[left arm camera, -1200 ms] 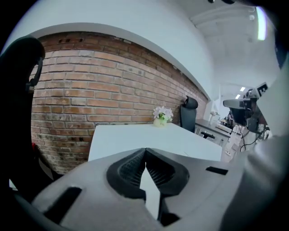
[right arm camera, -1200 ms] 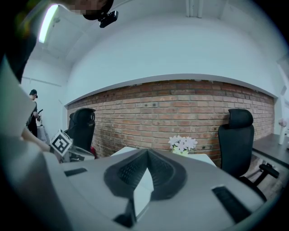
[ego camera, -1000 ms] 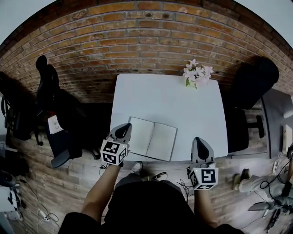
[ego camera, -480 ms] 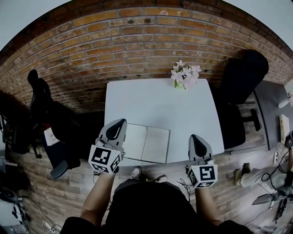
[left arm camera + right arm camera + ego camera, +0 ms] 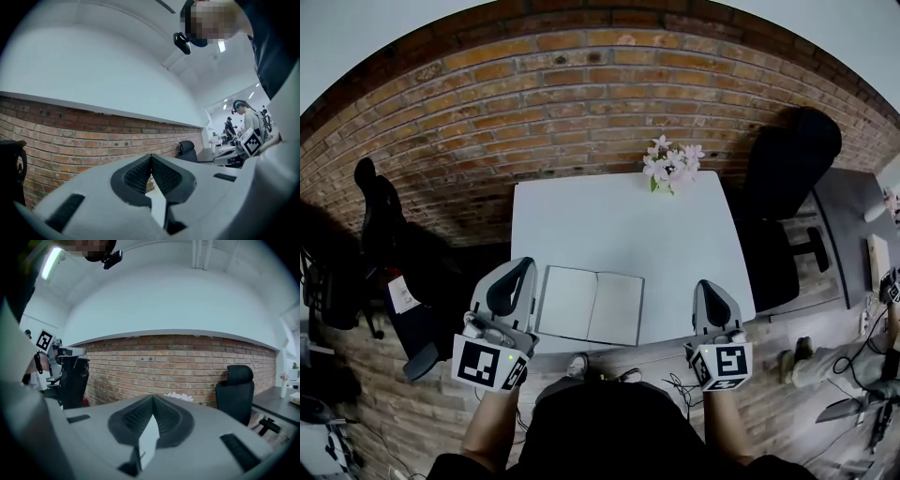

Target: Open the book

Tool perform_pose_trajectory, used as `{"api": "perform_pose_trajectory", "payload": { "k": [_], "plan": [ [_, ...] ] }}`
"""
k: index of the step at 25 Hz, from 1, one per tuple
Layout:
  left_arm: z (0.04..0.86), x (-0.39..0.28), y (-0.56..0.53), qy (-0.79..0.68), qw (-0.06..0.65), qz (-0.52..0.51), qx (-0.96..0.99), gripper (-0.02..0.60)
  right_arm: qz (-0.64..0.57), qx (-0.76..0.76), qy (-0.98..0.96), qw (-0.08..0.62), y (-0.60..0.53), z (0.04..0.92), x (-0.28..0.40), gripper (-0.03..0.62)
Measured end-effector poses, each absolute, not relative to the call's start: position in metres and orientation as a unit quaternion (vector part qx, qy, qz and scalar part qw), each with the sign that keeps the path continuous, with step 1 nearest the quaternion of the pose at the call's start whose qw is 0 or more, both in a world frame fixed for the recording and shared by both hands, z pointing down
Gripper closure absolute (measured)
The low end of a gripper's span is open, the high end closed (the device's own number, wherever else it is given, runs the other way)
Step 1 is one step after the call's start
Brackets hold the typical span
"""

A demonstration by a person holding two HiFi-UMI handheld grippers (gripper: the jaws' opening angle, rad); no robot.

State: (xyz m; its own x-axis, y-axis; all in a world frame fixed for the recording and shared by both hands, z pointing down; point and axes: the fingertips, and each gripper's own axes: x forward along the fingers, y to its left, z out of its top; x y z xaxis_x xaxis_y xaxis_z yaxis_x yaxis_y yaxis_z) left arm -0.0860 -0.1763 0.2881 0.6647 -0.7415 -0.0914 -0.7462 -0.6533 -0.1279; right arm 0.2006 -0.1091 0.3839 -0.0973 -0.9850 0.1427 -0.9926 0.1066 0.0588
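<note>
Now the book [image 5: 589,305] lies open and flat on the white table [image 5: 619,225]. The left gripper [image 5: 523,264] is just left of the book, its jaws shut tight on nothing. The right gripper [image 5: 706,285] is off to the book's right, also pressed together and empty. Pink flowers [image 5: 671,164] stand far behind the book, and a black chair [image 5: 792,169] stands further right.

The person wears a black short-sleeved top [image 5: 600,429]; the grey left gripper [image 5: 523,265] and right gripper [image 5: 710,285] carry black ribbed pads [image 5: 136,176] and black-and-white marker cubes [image 5: 490,364].
</note>
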Motion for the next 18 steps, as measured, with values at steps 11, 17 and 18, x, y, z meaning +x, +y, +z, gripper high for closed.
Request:
{"api": "perform_pose_trajectory", "payload": {
  "k": [11, 17, 18],
  "plan": [
    [0.297, -0.113, -0.159, 0.446, 0.084, 0.025, -0.891, 0.557, 0.032, 0.692, -0.719, 0.06, -0.103, 0.386, 0.221, 0.583],
    [0.294, -0.117, -0.154, 0.441, 0.09, 0.039, -0.892, 0.557, 0.025, 0.707, -0.705, 0.049, -0.097, 0.375, 0.229, 0.582],
    [0.292, -0.117, -0.154, 0.44, 0.092, 0.042, -0.892, 0.557, 0.023, 0.709, -0.703, 0.048, -0.096, 0.372, 0.23, 0.583]
  ]
}}
